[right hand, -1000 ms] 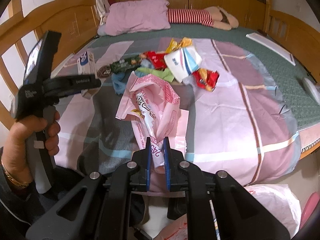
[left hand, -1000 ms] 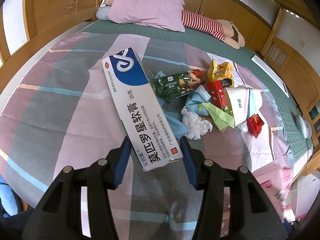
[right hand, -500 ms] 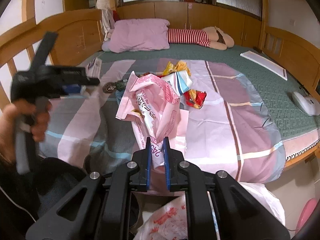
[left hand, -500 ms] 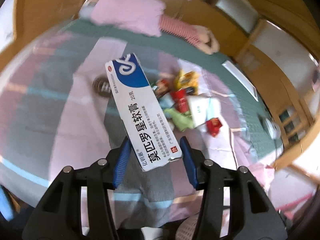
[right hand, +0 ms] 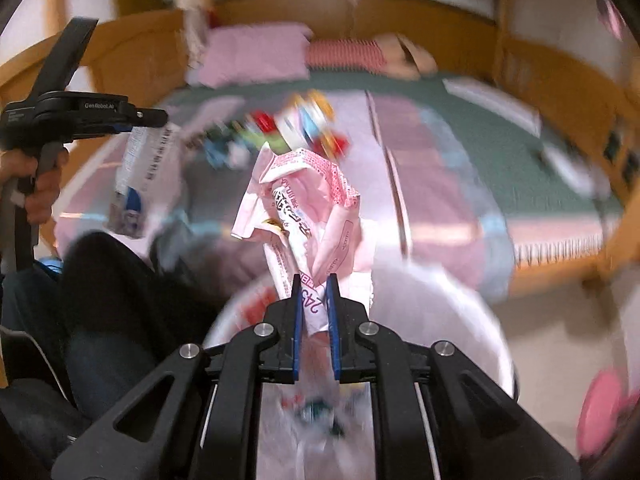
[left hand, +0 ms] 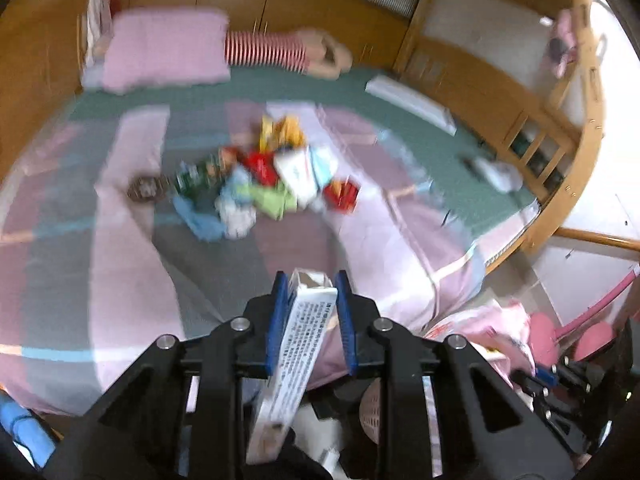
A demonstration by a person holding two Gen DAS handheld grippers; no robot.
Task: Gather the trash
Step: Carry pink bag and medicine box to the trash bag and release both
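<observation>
My left gripper (left hand: 310, 280) carries the long white medicine box (left hand: 296, 344), which stands edge-on between the blue pads and hangs down below them. Its jaws are closing on the box. In the right wrist view the left gripper (right hand: 154, 118) is at the upper left in a person's hand (right hand: 40, 184), with the box (right hand: 140, 168) dangling from it. My right gripper (right hand: 314, 284) is shut on a crumpled pink plastic bag (right hand: 304, 200) above the mouth of a white trash bag (right hand: 440, 300). A pile of wrappers and tissues (left hand: 264, 184) lies mid-bed.
A pink pillow (left hand: 160, 52) and a striped plush lie at the head of the bed. A long white object (left hand: 412, 104) and a small white device (left hand: 496, 174) rest near the wooden rail (left hand: 532, 148). The person's dark-clad legs (right hand: 120, 280) are at lower left. Pink items (left hand: 560, 332) are on the floor.
The left gripper drew back and up from the bed; its box swung from lying flat ahead to hanging edge-on, and the jaws narrowed. The right gripper backed over the white bag, still holding the pink one.
</observation>
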